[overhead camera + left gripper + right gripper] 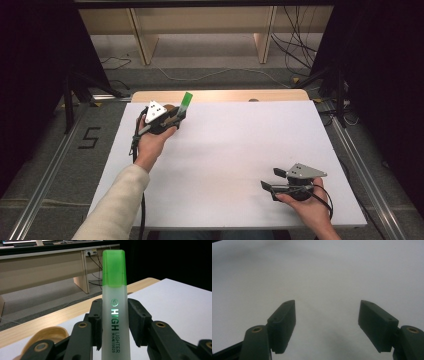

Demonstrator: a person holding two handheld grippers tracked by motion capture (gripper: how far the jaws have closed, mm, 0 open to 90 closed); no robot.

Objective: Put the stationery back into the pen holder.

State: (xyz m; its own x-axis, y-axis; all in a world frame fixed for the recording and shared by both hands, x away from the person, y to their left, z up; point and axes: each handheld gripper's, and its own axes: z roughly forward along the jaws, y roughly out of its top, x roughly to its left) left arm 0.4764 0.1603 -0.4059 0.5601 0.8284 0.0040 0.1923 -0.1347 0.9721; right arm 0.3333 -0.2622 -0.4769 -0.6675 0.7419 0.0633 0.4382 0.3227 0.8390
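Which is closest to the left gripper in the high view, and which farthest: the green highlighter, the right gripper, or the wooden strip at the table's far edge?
1. Green highlighter: clamped in the left gripper, far-left corner.
2. Wooden strip: just beyond, along the far edge.
3. Right gripper: farthest, near-right corner, jaws open.

Left tongs (176, 118) clamped, raised at the far left; right tongs (270, 180) agape, low, near right.
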